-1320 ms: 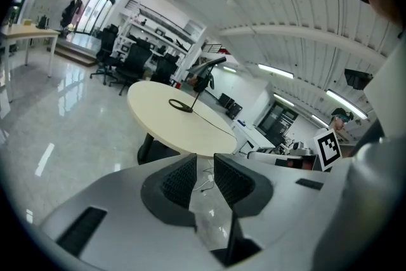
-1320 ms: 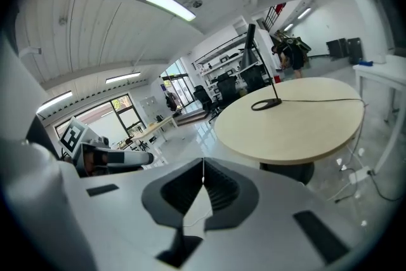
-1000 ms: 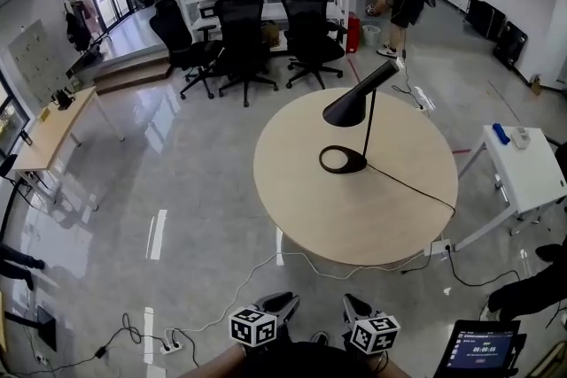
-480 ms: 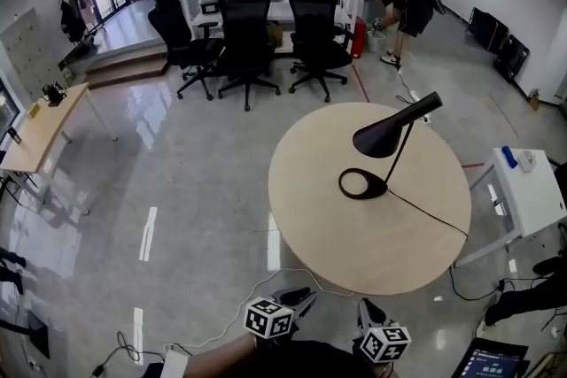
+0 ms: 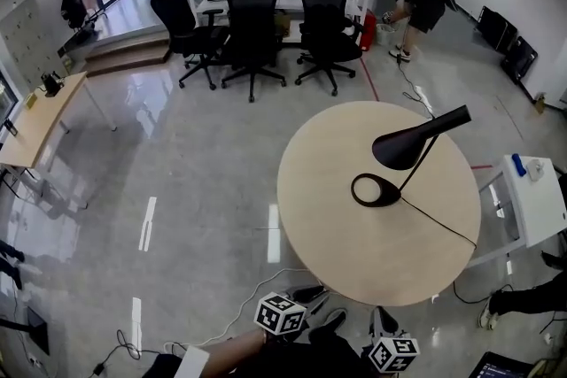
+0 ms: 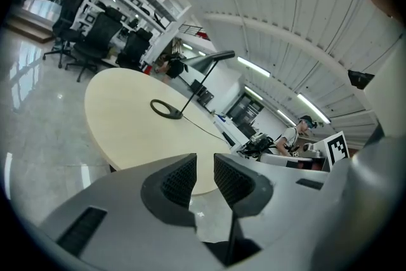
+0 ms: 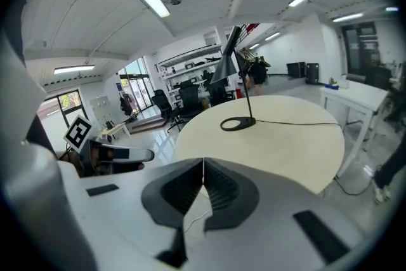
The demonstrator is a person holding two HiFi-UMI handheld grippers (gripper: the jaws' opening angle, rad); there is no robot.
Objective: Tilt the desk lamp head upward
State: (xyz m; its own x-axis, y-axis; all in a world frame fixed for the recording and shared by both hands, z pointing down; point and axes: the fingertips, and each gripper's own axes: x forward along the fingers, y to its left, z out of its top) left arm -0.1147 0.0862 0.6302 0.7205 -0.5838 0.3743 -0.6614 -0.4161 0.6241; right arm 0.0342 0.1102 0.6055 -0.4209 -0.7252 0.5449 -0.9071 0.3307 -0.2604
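Observation:
A black desk lamp stands on the round wooden table [image 5: 337,226]. Its ring base [image 5: 376,190] sits near the table's middle, and the cone head [image 5: 406,147] slopes down to the left on a thin stem. A black cord [image 5: 438,224] runs off the table's right side. Both grippers hang low at the near edge of the table, well short of the lamp. My left gripper [image 5: 312,293] is shut with nothing in it, as is my right gripper [image 5: 383,316]. The left gripper view shows the lamp head [image 6: 219,57] and base [image 6: 167,109] far ahead; the right gripper view shows the lamp head [image 7: 227,65] and base [image 7: 238,124].
Black office chairs [image 5: 252,22] and shelves stand at the back, where a person [image 5: 425,4] bends over. A white side table [image 5: 532,199] is right of the round table, a wooden desk [image 5: 35,124] at far left. Cables [image 5: 244,301] lie on the floor.
The table and lamp have shifted right and lower in the head view as I stepped round. Both grippers drifted right along the bottom edge, still shut.

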